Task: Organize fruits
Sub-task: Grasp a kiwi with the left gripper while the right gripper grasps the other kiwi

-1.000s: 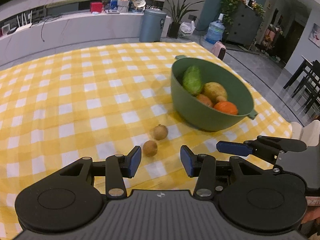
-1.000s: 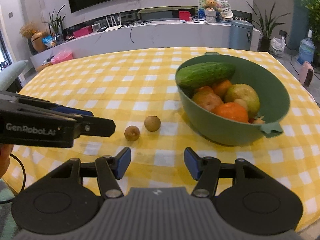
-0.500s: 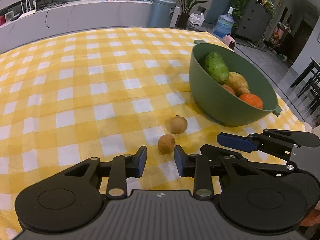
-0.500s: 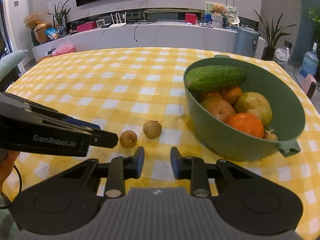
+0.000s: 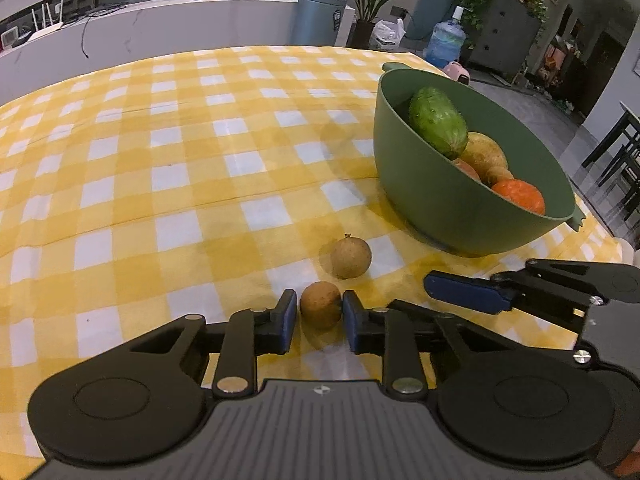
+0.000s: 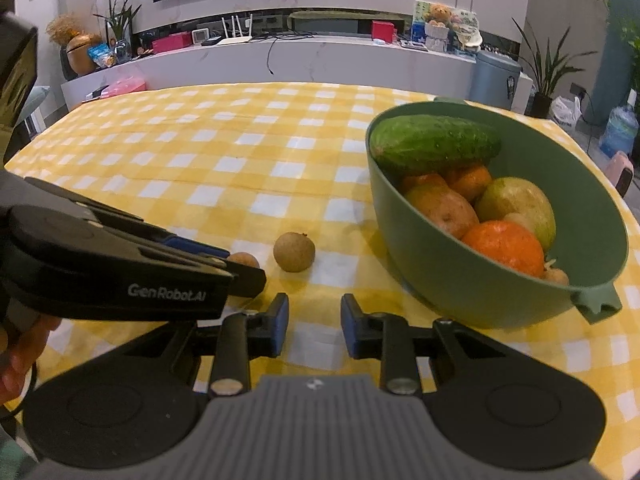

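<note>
Left wrist view: table under a yellow-and-white checked cloth (image 5: 180,184); behind it a long white counter, grey bin, potted plants, a blue water jug and dark chairs at far right. Left gripper (image 5: 318,314) is clenched on the nearer brown fruit (image 5: 320,310), both blue pads against its sides, fruit sitting on the cloth. The second brown fruit (image 5: 351,258) lies just beyond it, apart, loose. Green bowl (image 5: 440,216) stands further right, holding a cucumber (image 5: 438,122), a yellowish pear-like fruit and an orange (image 5: 518,196). Right gripper (image 5: 464,291) comes in from the right edge, side-on, blue fingertip low near the bowl's base. Right wrist view: same cloth (image 6: 240,160), plus a dark TV on the wall, white routers and red boxes on the counter, a teddy bear by some packaging. Right gripper (image 6: 314,322) has its jaws drawn in to a narrow gap, nothing between them, only cloth. Loose brown fruit (image 6: 294,257) sits ahead of it, not touched. Left gripper (image 6: 244,276) crosses from the left, its body printed "GenRobot.AI", readable only here; the gripped fruit (image 6: 242,259) mostly hidden behind its tip. A fingertip of the person's hand (image 6: 24,348) shows at lower left. Bowl (image 6: 460,288) interior is fuller here: cucumber (image 6: 434,144), potato-like item, several oranges.
</note>
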